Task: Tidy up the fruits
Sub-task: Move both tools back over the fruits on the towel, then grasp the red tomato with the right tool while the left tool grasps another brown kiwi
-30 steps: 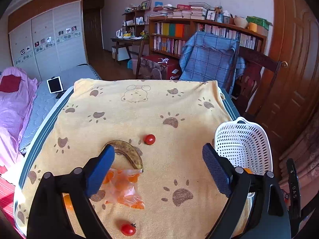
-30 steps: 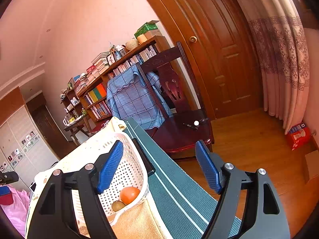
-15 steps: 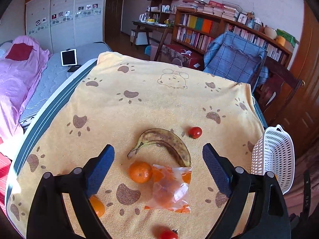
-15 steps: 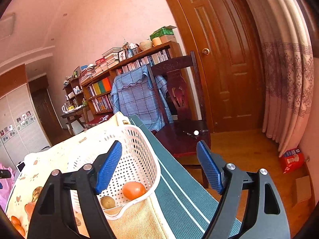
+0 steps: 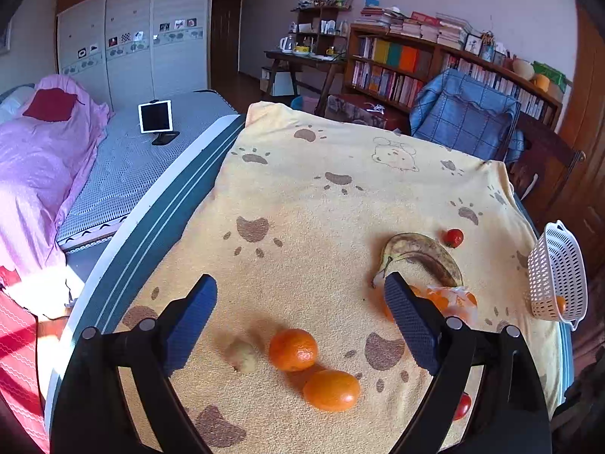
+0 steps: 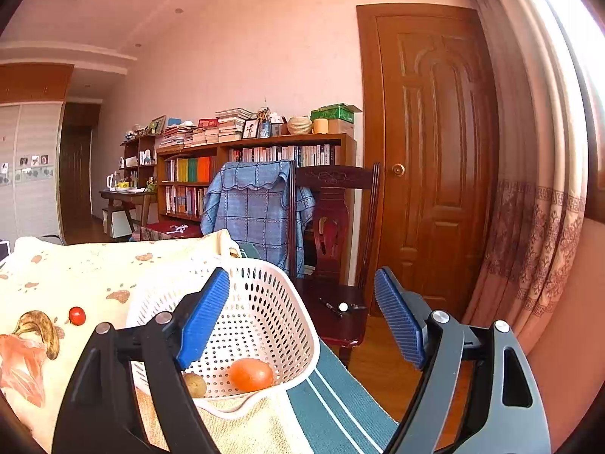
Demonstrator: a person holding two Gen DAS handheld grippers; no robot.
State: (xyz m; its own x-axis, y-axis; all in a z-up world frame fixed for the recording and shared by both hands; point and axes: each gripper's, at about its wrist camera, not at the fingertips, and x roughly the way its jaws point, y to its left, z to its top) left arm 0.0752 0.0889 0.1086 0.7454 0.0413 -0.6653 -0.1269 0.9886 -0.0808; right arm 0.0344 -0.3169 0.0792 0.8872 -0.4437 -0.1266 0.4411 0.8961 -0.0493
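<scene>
On the yellow paw-print towel (image 5: 340, 204) lie two oranges (image 5: 293, 349) (image 5: 331, 390) and a small brownish fruit (image 5: 242, 355), all just ahead of my left gripper (image 5: 300, 325), which hangs open and empty above them. A spotted banana (image 5: 423, 253), a cherry tomato (image 5: 453, 237) and a clear bag of orange pieces (image 5: 450, 299) lie further right. The white basket (image 6: 272, 317) holds an orange fruit (image 6: 250, 373) and a small brown fruit (image 6: 195, 384). My right gripper (image 6: 302, 317) is over the basket's right rim, its jaws opening with nothing between them.
Another tomato (image 5: 462, 406) peeks out beside my left gripper's right finger. A bed with pink bedding (image 5: 34, 159) and a tablet (image 5: 155, 116) lies to the left. A chair with a blue blanket (image 6: 257, 208), bookshelves (image 5: 416, 72) and a wooden door (image 6: 435, 151) stand beyond the table.
My left gripper has swept left across the towel, from the banana and bag to the two oranges. My right gripper has rolled upright, and its jaws stand wider.
</scene>
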